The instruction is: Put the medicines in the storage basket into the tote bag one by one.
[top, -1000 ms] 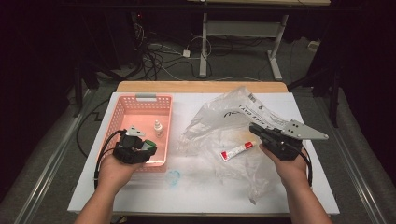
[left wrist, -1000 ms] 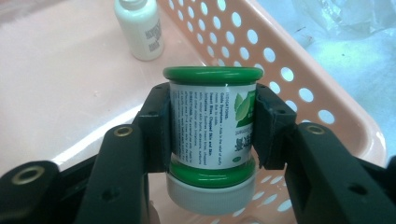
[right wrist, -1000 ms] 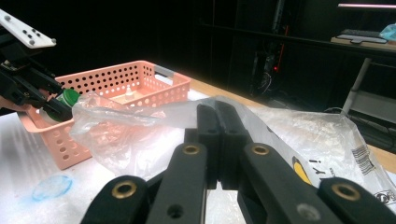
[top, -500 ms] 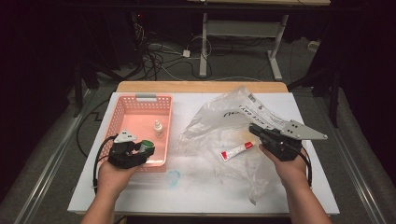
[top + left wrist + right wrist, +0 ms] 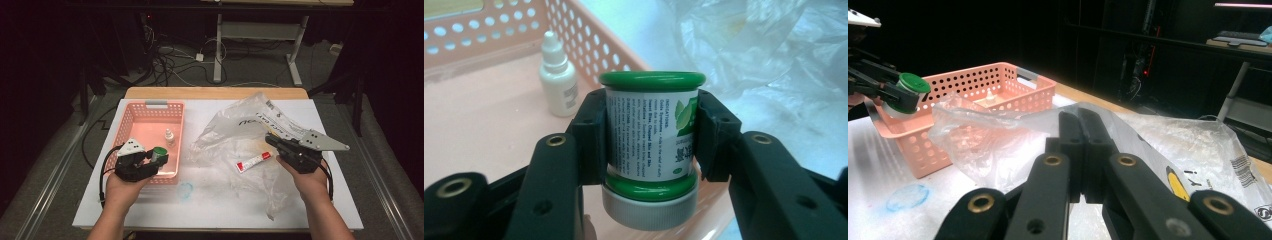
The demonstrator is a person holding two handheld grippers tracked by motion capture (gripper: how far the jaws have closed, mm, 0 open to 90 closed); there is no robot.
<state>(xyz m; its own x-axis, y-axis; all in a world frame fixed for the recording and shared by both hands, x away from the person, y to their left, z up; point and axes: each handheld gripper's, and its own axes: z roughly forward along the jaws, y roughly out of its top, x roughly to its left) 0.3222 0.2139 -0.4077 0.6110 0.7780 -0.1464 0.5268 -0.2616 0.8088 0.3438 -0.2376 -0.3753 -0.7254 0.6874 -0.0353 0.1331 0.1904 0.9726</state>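
We have the green-capped jar (image 5: 651,135) clamped upright in the left gripper (image 5: 150,161), low left in the high view, over the pink basket's (image 5: 150,106) near rim (dropper bottle (image 5: 170,136) further in). The right gripper (image 5: 272,142) pinches the plastic bag (image 5: 235,130).

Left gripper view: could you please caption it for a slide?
Left gripper clamps a green-capped jar over the pink basket.

Left hand-held gripper (image 5: 650,145) clamps green-capped jar (image 5: 651,150) over pink basket (image 5: 499,125); dropper bottle (image 5: 557,80) inside.
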